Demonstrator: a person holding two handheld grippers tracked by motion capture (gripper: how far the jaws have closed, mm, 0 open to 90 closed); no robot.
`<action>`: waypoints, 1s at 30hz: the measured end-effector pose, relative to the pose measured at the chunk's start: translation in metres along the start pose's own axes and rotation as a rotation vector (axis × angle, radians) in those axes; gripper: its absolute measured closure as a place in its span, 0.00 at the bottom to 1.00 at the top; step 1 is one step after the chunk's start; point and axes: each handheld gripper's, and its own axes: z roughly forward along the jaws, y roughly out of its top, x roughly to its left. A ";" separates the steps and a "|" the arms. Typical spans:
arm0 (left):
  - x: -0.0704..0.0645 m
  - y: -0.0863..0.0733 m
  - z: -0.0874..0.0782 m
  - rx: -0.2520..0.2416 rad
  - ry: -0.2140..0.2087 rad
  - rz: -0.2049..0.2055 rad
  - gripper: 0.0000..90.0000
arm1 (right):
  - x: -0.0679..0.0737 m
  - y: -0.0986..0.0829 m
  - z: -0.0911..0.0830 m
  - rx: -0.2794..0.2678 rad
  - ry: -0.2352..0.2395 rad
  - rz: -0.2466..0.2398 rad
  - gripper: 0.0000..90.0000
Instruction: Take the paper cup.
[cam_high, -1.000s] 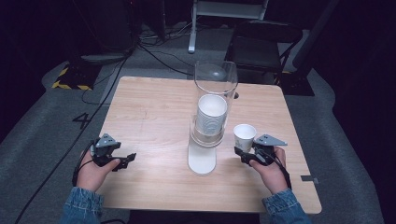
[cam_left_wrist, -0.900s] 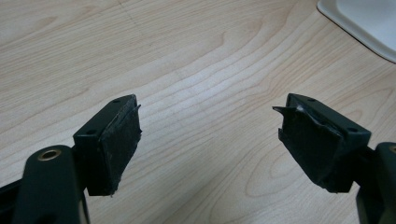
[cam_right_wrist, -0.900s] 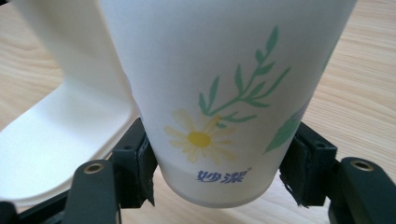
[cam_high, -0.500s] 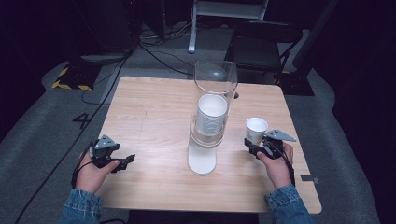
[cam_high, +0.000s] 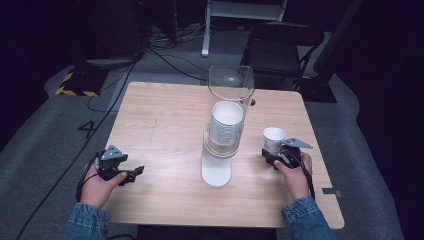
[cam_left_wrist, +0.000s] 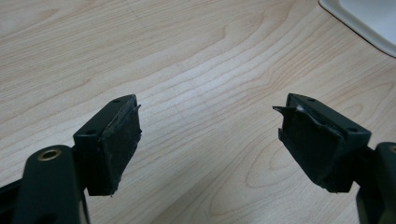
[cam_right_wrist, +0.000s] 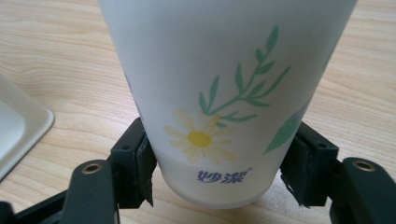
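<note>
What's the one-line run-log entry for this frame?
right gripper: shut on paper cup, upright | left gripper: open, over bare table | cup dispenser: mid-table, stack inside

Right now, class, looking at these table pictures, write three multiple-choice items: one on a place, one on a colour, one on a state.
1. Where is the single paper cup?
A. right of the clear dispenser
B. left of it
C. on the floor

2. What colour is the middle of the flower printed on that cup?
A. red
B. yellow
C. blue

3. How is the left hand-held gripper?
A. shut on a cup
B. shut on nothing
C. open, holding nothing

Key:
1 A: the high view shows the cup on the table's right half, at the right hand-held gripper.
2 B: the right gripper view shows a daisy with a yellow centre.
3 C: the left gripper view shows its jaws wide apart over bare wooden table.
</note>
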 end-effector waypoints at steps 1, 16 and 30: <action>0.000 0.000 0.000 0.000 0.000 0.000 0.23 | 0.000 0.000 0.001 0.006 -0.002 0.002 0.39; 0.000 -0.001 0.001 0.000 -0.002 -0.003 0.23 | 0.000 -0.006 0.011 0.103 0.002 0.008 0.39; -0.001 -0.001 0.002 0.008 -0.004 0.003 0.23 | 0.001 -0.009 0.013 0.134 -0.005 -0.012 0.39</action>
